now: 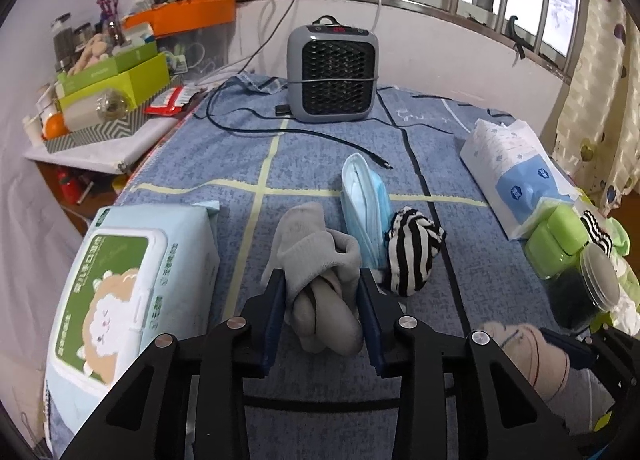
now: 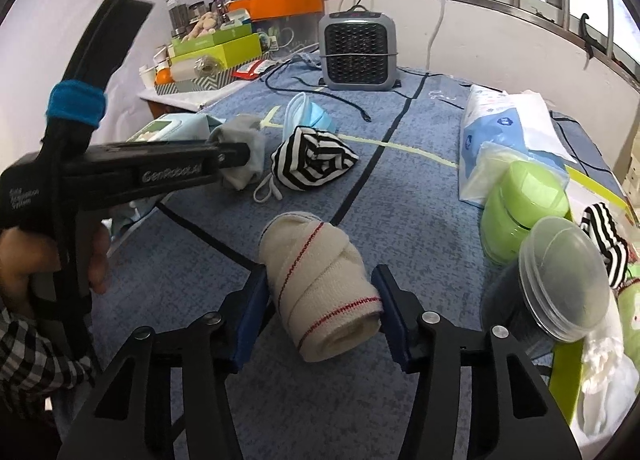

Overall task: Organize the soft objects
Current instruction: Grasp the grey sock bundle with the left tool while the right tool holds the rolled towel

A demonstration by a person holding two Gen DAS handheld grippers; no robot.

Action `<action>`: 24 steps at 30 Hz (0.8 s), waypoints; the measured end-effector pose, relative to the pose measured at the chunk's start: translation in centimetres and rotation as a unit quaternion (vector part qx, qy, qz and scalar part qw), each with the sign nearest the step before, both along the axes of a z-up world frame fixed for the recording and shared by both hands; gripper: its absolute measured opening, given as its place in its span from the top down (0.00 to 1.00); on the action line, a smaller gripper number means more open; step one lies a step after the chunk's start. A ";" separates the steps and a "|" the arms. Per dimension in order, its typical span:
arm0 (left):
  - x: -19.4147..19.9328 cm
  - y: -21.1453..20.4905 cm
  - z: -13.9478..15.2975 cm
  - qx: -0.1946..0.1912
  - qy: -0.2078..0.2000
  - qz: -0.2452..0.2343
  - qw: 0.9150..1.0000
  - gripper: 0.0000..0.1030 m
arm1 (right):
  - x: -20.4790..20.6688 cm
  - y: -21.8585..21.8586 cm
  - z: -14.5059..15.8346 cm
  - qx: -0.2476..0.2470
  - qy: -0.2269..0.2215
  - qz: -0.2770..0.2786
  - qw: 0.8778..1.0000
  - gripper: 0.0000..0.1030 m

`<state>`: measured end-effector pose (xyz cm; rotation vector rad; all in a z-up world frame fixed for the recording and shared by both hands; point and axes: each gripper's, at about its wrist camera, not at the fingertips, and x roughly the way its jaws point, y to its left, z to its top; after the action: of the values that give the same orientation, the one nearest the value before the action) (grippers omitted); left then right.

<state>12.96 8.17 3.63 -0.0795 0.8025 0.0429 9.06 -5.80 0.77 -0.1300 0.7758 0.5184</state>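
A rolled grey sock (image 1: 320,260) lies on the blue blanket (image 1: 240,155), and my left gripper (image 1: 322,280) is shut on it, with a blue pad pressing each side. In the right wrist view the same left gripper (image 2: 234,157) reaches in from the left with the grey sock (image 2: 240,139) at its tip. My right gripper (image 2: 320,276) is shut on a cream bandage roll (image 2: 320,280) with red stitching, which rests on the blanket. A striped black-and-white sock (image 1: 412,252) and a blue face mask (image 1: 364,203) lie just beyond the grey sock.
A wet-wipes pack (image 1: 120,280) lies to the left and a tissue pack (image 1: 516,163) to the right. Green containers (image 2: 520,203) and a clear-lidded jar (image 2: 560,288) crowd the right edge. A grey heater (image 1: 332,67) with a loose cable (image 1: 320,135) stands at the back.
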 end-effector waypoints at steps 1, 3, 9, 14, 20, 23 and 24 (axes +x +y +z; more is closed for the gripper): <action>-0.3 0.0 0.0 -0.002 -0.001 -0.002 1.000 0.68 | 0.0 -0.1 0.1 0.000 0.000 -0.004 1.000 0.49; -0.8 -0.1 0.2 -0.004 -0.004 -0.006 1.000 0.68 | -0.3 -0.3 0.2 0.004 -0.001 -0.009 1.000 0.49; -2.2 -0.2 0.4 -0.013 -0.006 -0.014 1.000 0.68 | -1.2 -0.5 0.7 0.013 -0.008 -0.021 1.000 0.49; -3.5 -0.6 1.0 -0.013 -0.016 -0.021 1.000 0.68 | -1.9 -0.8 1.1 0.020 -0.014 -0.032 0.999 0.49; -5.2 -1.4 1.6 -0.002 -0.026 -0.034 0.999 0.68 | -2.7 -1.6 1.4 0.029 -0.017 -0.052 0.998 0.49; -5.9 -1.6 1.8 -0.001 -0.029 -0.039 0.999 0.68 | -3.0 -1.9 1.5 0.033 -0.017 -0.061 0.997 0.49; -6.3 -1.8 2.0 0.001 -0.033 -0.043 0.999 0.68 | -3.3 -2.0 1.7 0.033 -0.019 -0.063 0.997 0.49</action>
<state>6.70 6.37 5.59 -0.0440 0.7381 -0.0395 5.81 -7.83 2.42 -0.0283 0.7246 0.4207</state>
